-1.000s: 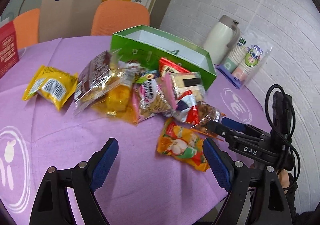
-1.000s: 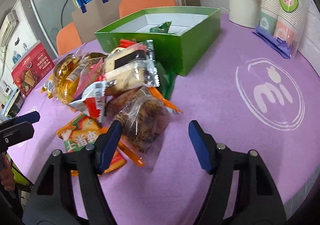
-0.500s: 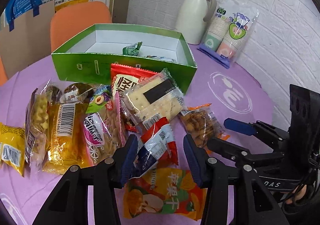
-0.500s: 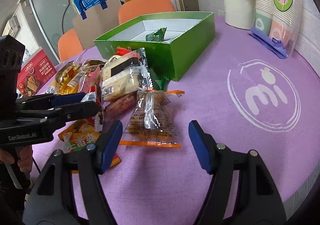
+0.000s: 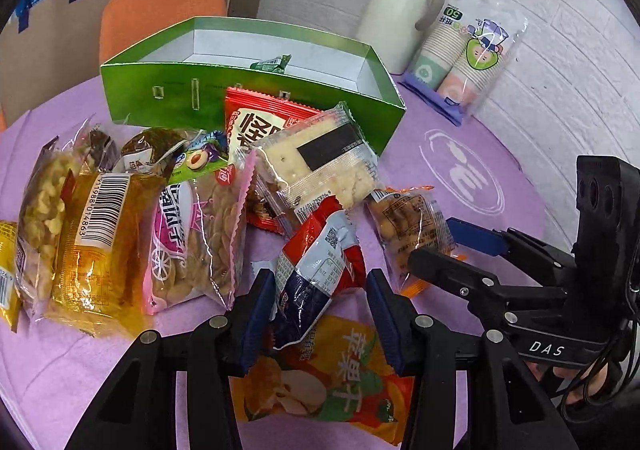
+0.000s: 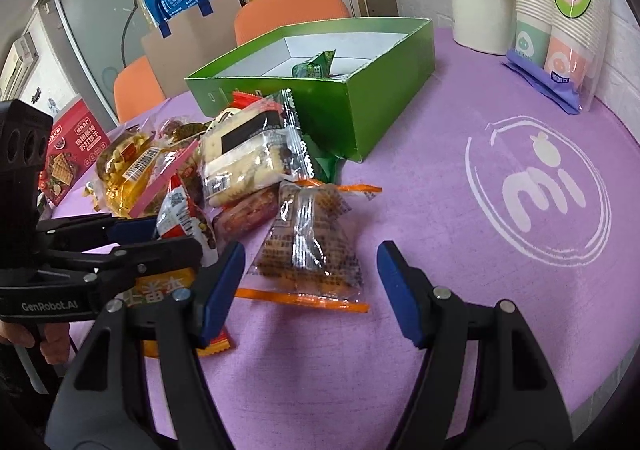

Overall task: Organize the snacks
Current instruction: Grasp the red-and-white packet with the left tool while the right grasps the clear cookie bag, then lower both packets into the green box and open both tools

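Observation:
A pile of snack packets lies on the purple table in front of an open green box [image 5: 256,98] that holds a small green packet [image 5: 272,63]. My left gripper [image 5: 320,324] is open, its jaws on either side of a red, white and blue packet [image 5: 320,266], not closed on it. An orange fruit-chip packet [image 5: 328,374] lies under it. My right gripper [image 6: 310,292] is open around a clear orange-edged nut packet [image 6: 312,246], also seen in the left wrist view [image 5: 408,222]. A cracker packet [image 5: 320,166] tops the pile.
A white thermos [image 5: 400,10] and a pack of paper cups [image 5: 464,62] stand at the back right by the brick wall. Orange chairs [image 6: 288,10] and a paper bag [image 6: 188,34] stand behind the table. A red biscuit box [image 6: 72,150] is at the left.
My left gripper has swung right, moved in over the pile and narrowed around the red, white and blue packet. The right gripper has stayed open over the nut packet, which shifted out of the pile.

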The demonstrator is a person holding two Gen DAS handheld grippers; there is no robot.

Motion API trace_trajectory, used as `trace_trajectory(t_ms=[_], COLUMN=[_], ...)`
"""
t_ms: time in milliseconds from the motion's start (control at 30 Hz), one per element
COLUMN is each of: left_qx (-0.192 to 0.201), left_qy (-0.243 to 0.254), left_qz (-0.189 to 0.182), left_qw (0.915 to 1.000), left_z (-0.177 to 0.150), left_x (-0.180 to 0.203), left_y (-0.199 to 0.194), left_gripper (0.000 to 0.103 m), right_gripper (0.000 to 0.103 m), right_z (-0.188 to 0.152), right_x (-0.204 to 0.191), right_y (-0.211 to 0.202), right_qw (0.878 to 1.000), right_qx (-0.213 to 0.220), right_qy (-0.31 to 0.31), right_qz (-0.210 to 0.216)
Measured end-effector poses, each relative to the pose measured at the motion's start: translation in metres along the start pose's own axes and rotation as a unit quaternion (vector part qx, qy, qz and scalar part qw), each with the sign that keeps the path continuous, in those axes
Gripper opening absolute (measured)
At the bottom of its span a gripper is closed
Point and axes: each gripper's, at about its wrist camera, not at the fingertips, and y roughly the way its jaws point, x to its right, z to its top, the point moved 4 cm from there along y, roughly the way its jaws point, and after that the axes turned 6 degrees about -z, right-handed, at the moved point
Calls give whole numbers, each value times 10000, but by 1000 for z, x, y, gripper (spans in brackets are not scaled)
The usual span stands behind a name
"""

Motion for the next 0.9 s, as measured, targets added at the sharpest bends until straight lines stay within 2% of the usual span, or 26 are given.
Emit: trace_trajectory(t_ms=[33,100,167,367,600,767,833,900], left_qx=[0,10,25,270,787,1155,1222,1223], left_qy=[-43,-117,-176,-58,196,66,-39,-69], left_qz=[-2,-54,-95,-339,-406,-320,-328,-175], left_qw=[10000,9999,9998,9990,9959,9928,9919,9923], left_z=[-1,-3,-5,1,32,70,85,100], left_x=[-1,-3,-3,13,30,22,16,9], left_y=[1,0,-3,-27,-65,-77,-76,-70], left_gripper=[48,33,32,31,31,31,31,32], right_gripper=[51,49,45,45,45,45,45,45], right_z=[-1,-2,-3,6,37,69,83,95], right_x=[0,1,0,-1,1,7,13,19], right_y=[3,4,0,-26,-59,-54,-46,-36], right_qw=[10000,10000,10000,9995,9960,9939,9935,9936], right_qx=[13,24,35,298,874,1094,1130,1122], right_qy=[-28,67,57,-31,-83,-78,-48,27], right_qz=[-33,-8,32,102,191,131,113,118])
